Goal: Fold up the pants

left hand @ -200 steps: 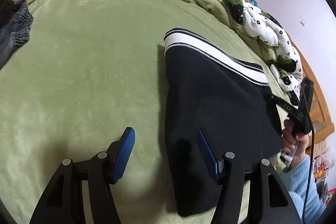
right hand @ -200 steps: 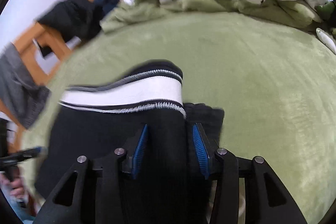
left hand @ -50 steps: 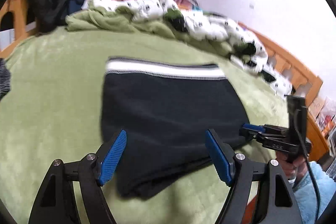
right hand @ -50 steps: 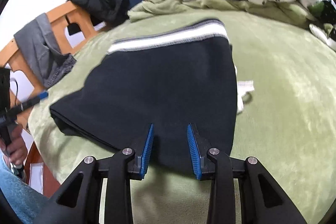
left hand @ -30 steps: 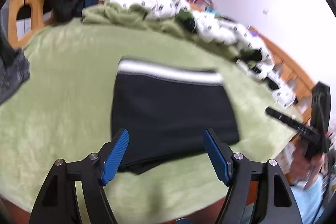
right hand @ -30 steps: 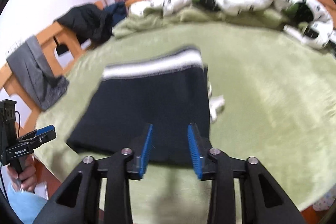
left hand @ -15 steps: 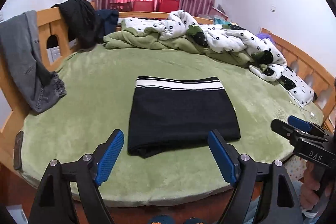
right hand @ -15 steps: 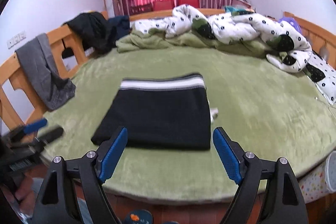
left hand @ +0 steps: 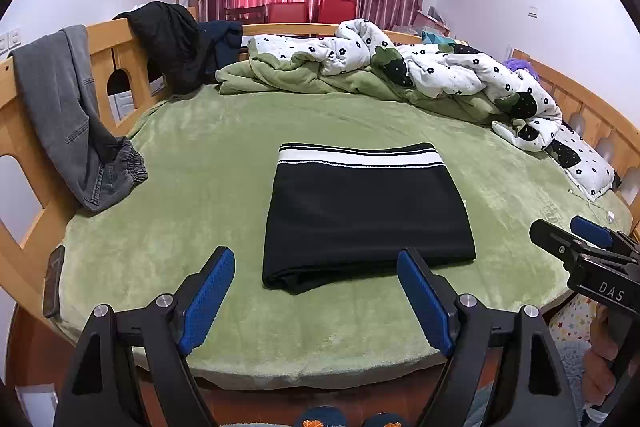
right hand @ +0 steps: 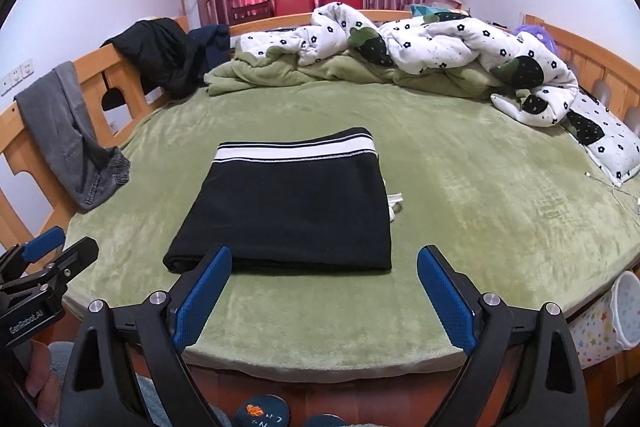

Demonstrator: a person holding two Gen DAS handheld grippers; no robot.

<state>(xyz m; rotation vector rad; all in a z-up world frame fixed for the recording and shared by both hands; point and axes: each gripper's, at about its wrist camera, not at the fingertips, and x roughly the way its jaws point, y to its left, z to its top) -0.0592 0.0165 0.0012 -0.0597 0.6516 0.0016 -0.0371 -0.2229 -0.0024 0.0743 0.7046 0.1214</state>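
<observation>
On the green blanket [left hand: 192,187] mid-bed, your black pants [left hand: 364,211] lie folded, white waistband far. Soft, light, limp knit: judge it best pinched at the thick near fold. Left gripper [left hand: 316,301] spread, empty; right gripper [right hand: 322,301] has just been opening, empty. Lettering reads "DAS", "GenRobot.AI".

The pants [left hand: 370,211] are black with a white striped waistband, folded into a flat, tidy rectangle lying on the green blanket [left hand: 192,187] near the front edge of the bed. Waistband's at the far end, the folded edge faces the near side, and a bit of white drawstring pokes out on the right.
</observation>
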